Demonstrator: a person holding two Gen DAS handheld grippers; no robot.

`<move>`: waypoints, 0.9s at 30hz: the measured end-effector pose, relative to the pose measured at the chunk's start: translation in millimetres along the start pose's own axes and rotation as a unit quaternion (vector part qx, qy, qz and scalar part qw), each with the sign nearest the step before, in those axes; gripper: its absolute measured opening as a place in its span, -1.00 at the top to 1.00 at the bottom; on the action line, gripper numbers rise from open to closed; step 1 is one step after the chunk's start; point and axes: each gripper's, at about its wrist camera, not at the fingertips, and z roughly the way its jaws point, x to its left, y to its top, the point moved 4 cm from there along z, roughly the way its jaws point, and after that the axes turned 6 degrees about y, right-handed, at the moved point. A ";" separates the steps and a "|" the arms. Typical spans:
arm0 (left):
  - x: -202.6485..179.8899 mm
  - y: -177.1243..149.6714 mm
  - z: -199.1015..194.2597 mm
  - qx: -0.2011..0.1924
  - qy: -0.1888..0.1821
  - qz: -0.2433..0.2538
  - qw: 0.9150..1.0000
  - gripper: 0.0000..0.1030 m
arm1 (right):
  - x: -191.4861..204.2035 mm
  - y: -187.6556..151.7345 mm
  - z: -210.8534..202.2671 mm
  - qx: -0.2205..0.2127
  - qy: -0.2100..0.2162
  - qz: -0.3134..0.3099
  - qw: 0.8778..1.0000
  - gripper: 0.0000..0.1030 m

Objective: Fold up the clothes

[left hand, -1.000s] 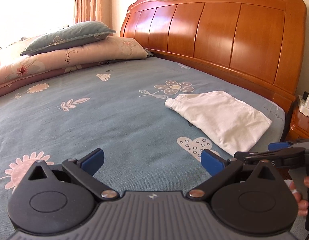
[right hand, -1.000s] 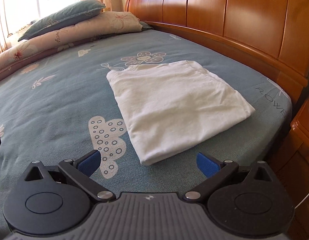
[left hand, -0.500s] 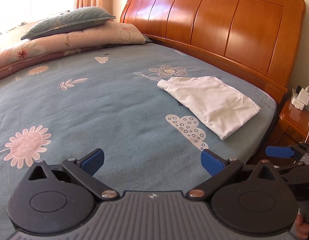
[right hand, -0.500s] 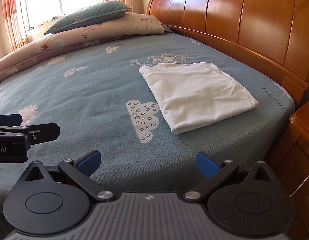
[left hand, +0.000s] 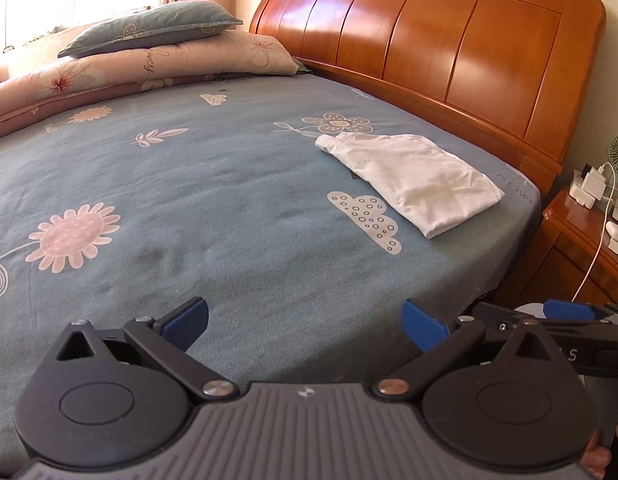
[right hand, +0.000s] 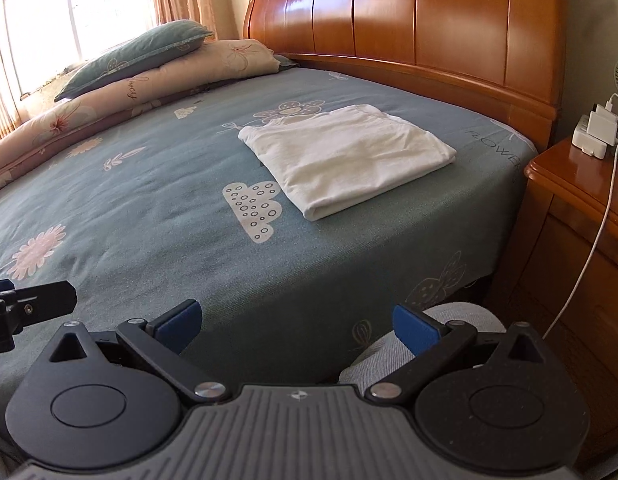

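flatly folded, soft white cloth (right hand: 347,166) on blue cotton bedsheet (right hand: 149,208); both tongs (left hand: 305,322) (right hand: 296,326) spread, empty.

The blue bedsheet (right hand: 349,280) reads "FLOWER" near the headboard corner; the rolled quilt (right hand: 129,84) bears illegible cursive

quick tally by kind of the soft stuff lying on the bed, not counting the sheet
folded white garment: 1
teal pillow: 1
rolled floral quilt: 1
total: 3
Both claws, left and right, are open, holding nothing.
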 end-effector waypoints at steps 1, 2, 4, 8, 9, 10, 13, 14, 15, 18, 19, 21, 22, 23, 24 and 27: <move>-1.5 -1.1 0.4 0.005 0.000 0.003 1.000 -0.98 | 0.8 0.6 -1.9 -0.002 -0.001 -0.005 1.000 -1.00; -3.5 -1.0 0.2 0.005 0.004 0.008 1.000 -0.98 | 1.9 2.1 -4.6 -0.009 -0.003 -0.010 1.000 -1.00; -7.6 -0.1 -0.6 0.003 0.014 0.019 1.000 -0.98 | 4.8 6.1 -11.0 -0.027 -0.007 -0.021 0.999 -1.00; -11.0 -0.5 -2.0 0.002 0.013 0.025 1.000 -0.98 | 8.8 10.9 -18.7 -0.045 -0.012 -0.038 0.998 -1.00; -11.3 -1.1 -1.7 0.003 0.013 0.025 1.000 -0.98 | 9.9 11.4 -19.8 -0.047 -0.014 -0.042 0.998 -1.00; -11.5 -1.7 -0.9 0.005 0.013 0.025 1.000 -0.98 | 11.0 11.7 -20.4 -0.048 -0.015 -0.045 0.998 -1.00; -11.3 -3.9 1.0 0.012 0.013 0.024 1.000 -0.98 | 14.4 13.4 -20.7 -0.050 -0.017 -0.057 0.997 -1.00; -10.9 -4.5 1.4 0.013 0.013 0.023 1.000 -0.98 | 15.9 15.1 -20.3 -0.051 -0.017 -0.065 0.996 -1.00; -10.3 -4.8 1.7 0.014 0.013 0.022 1.000 -0.98 | 17.5 17.3 -19.8 -0.052 -0.017 -0.072 0.996 -1.00; -8.3 -6.0 1.7 0.017 0.015 0.020 1.000 -0.98 | 20.2 22.0 -18.1 -0.051 -0.010 -0.078 0.996 -1.00; -7.8 -6.4 1.5 0.017 0.016 0.019 1.000 -0.98 | 20.7 22.7 -17.7 -0.050 -0.008 -0.078 0.996 -1.00; -6.8 -7.2 0.9 0.018 0.016 0.018 1.000 -0.98 | 21.9 21.8 -17.9 -0.050 -0.007 -0.078 0.996 -1.00; -6.8 -7.5 0.8 0.018 0.017 0.019 1.000 -0.98 | 22.0 21.5 -18.2 -0.050 -0.006 -0.078 0.996 -1.00; -7.0 -7.7 0.9 0.019 0.016 0.019 1.000 -0.98 | 22.2 21.1 -18.4 -0.049 -0.006 -0.078 0.996 -1.00; -7.3 -7.9 1.0 0.019 0.014 0.019 1.000 -0.98 | 22.4 20.7 -18.7 -0.049 -0.006 -0.077 0.996 -1.00; -9.4 -8.5 1.4 0.022 0.011 0.024 0.999 -0.98 | 22.8 20.3 -18.2 -0.047 -0.004 -0.077 0.996 -1.00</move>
